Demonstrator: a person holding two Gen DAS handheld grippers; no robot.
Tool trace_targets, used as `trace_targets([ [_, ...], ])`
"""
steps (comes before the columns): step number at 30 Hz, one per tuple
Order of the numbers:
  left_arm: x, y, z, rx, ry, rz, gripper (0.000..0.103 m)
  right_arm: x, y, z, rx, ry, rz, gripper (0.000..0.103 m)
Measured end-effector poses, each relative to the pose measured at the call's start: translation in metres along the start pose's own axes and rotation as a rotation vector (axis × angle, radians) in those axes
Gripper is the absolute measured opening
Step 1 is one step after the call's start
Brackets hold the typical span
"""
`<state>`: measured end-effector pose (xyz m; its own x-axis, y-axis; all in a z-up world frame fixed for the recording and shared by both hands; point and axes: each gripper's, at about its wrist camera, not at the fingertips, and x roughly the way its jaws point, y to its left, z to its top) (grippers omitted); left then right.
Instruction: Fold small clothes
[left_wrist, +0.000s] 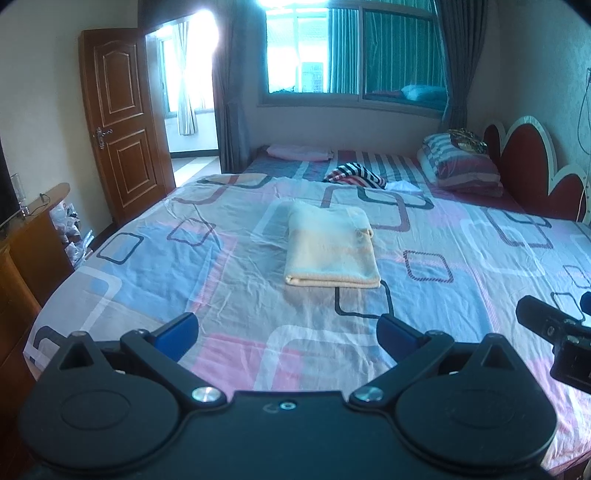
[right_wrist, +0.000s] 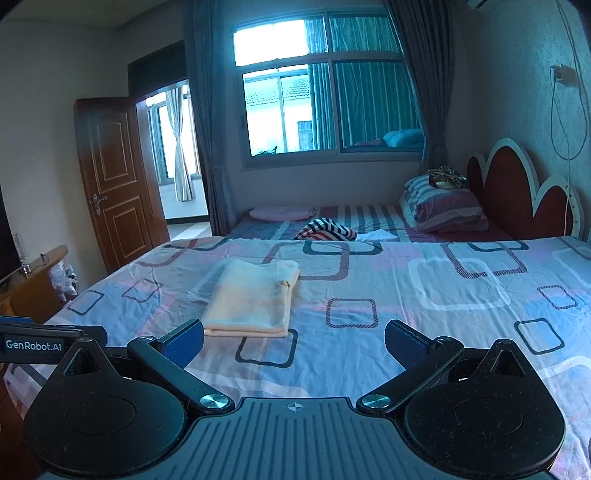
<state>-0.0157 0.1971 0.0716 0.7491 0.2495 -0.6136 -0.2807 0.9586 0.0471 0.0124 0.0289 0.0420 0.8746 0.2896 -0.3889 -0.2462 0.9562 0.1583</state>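
Two tongs sit in front of me, both idle. My left gripper (left_wrist: 287, 328) has its blue-padded jaws spread wide with nothing between them, and my right gripper (right_wrist: 294, 336) is spread the same way, also bare. Both hang above the near part of the patterned bedsheet with pink, blue and white rounded squares (left_wrist: 461, 266), apart from any cloth; I judge I have them pulled back to check the result.

Just ahead of the left tongs, slightly right of their centre line, lies the pale cream folded cloth (left_wrist: 332, 247). From the right tongs it lies ahead and to the left (right_wrist: 255, 295). It rests flat as a tidy rectangle, its folded edge turned towards me, so this piece looks finished.

Farther beyond it, a crumpled striped garment in dark, white and red (left_wrist: 356, 175) waits near the seam with the second bed, probably my next piece. Past that, to the right, striped pillows (left_wrist: 458, 166) lean by the red scalloped headboard (left_wrist: 524, 162).
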Motion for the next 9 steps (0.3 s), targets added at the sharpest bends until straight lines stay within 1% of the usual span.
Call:
trace_targets([
  [3, 0.01, -0.003, 0.001, 0.025, 0.01, -0.02, 0.101, 0.01, -0.003, 0.001, 0.007, 0.014, -0.006, 0.103],
  [6, 0.019, -0.004, 0.0, 0.04, -0.013, -0.066, 0.098, 0.018, -0.005, 0.0, 0.009, 0.028, -0.022, 0.103],
  [7, 0.024, -0.004, 0.0, 0.042, -0.015, -0.077, 0.098, 0.022, -0.005, -0.001, 0.011, 0.035, -0.028, 0.103],
  [9, 0.04, -0.005, 0.002, 0.053, -0.005, -0.098, 0.102, 0.03, -0.008, -0.003, 0.015, 0.051, -0.037, 0.103],
])
